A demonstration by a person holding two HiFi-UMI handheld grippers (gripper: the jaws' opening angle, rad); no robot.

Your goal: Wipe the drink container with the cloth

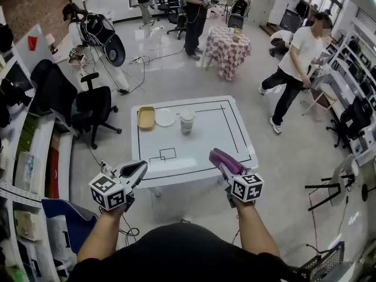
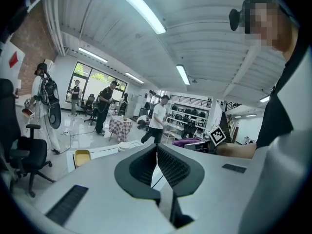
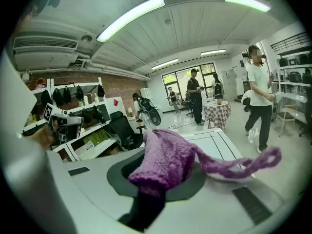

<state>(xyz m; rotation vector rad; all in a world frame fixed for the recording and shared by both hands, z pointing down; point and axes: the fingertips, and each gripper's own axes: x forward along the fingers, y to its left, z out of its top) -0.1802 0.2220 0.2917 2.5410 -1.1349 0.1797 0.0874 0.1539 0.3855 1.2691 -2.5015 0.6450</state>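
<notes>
Our right claw [image 1: 216, 156] grips the cloth [image 3: 168, 157], left claw [image 1: 142, 165] closed empty; the drink container [image 1: 187, 122] ahead seems still unwiped.

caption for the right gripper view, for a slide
Right tool shut on a purple cloth, aimed toward the white table ahead.

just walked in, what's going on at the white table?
A person holds a gripper in each hand at the near edge of the white table. The right gripper has its jaws clamped on a purple cloth; the left gripper is shut and empty. The drink container stands untouched at the far side, beside a white plate and yellow tray.
</notes>
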